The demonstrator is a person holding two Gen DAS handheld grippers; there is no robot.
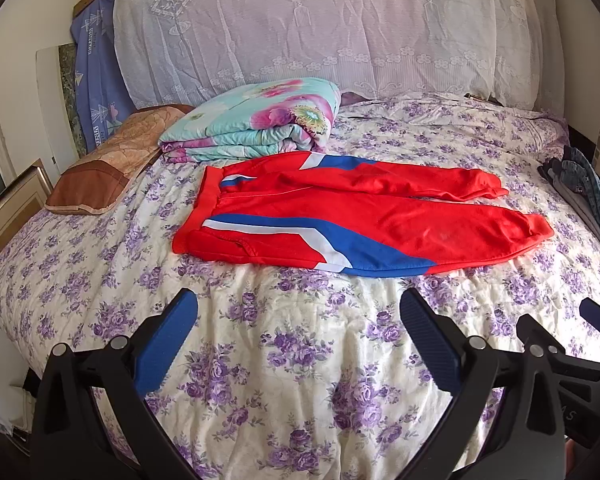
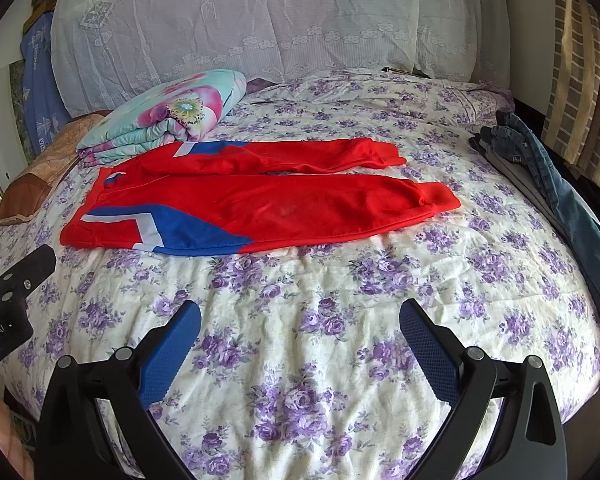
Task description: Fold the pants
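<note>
**Pants laid flat on bed, both claws wide and empty**

Bed (image 1: 300, 360): cream quilted cover with purple rose print, soft and lightly wrinkled, filling most of both views. White lace drape (image 1: 320, 20) hangs across the head end.

Pants (image 1: 360, 216): red, smooth, slightly shiny knit with blue and white angular stripes at the hips. They lie flat across the middle of the bed, waistband toward the left edge, cuffs toward the right edge, the two legs slightly apart. The far leg shows shallow creases; the near leg lies smoother.

Folded quilt (image 1: 256, 120): pale teal with pink flowers, thick, rounded fold, just behind the waistband near the head end. Its edge appears to touch the pants; contact uncertain.

Brown pillow (image 1: 104, 164): flat, patterned, at the left edge beside the quilt.

Jeans (image 2: 548, 168): blue denim, stacked at the right edge, well apart from the pants.

Left gripper (image 1: 298, 336): black frame, blue ribbed pads, jaws spread wide, holding nothing, above the bare cover at the near edge.

Right gripper (image 2: 300, 338): same build, jaws spread wide, holding nothing, short of the pants.
</note>
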